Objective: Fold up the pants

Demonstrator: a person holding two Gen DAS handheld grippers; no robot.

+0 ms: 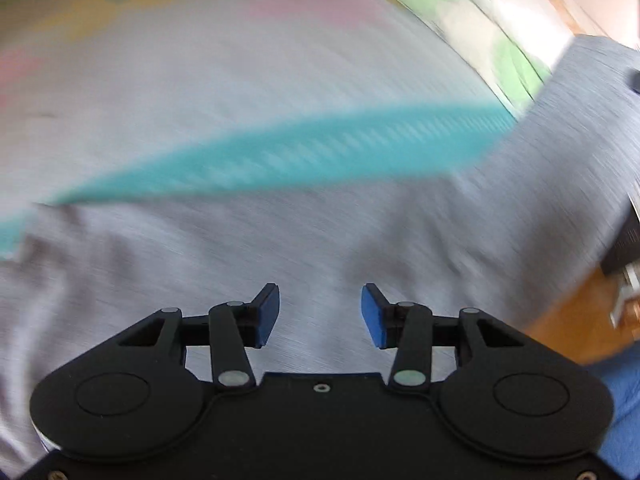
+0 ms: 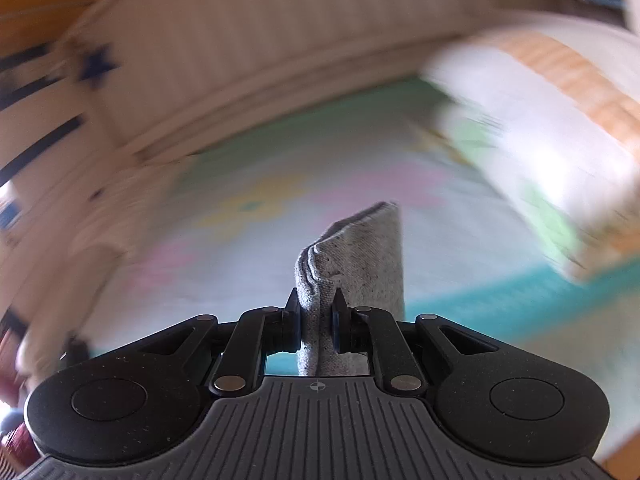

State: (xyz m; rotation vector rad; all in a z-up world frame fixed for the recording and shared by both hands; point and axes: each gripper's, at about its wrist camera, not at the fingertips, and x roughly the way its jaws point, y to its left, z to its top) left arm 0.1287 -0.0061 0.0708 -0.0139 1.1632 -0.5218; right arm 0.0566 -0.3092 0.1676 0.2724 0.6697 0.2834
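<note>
The grey pants lie spread across the lower half of the left wrist view, on a pastel sheet with a teal stripe. My left gripper is open just above the grey cloth, with nothing between its blue pads. My right gripper is shut on a bunched edge of the grey pants, which stands up between the jaws above the sheet. Both views are blurred by motion.
A folded white, green and orange blanket lies at the right on the bed. A beige headboard or cushion runs along the far side. Wooden floor shows past the bed's right edge.
</note>
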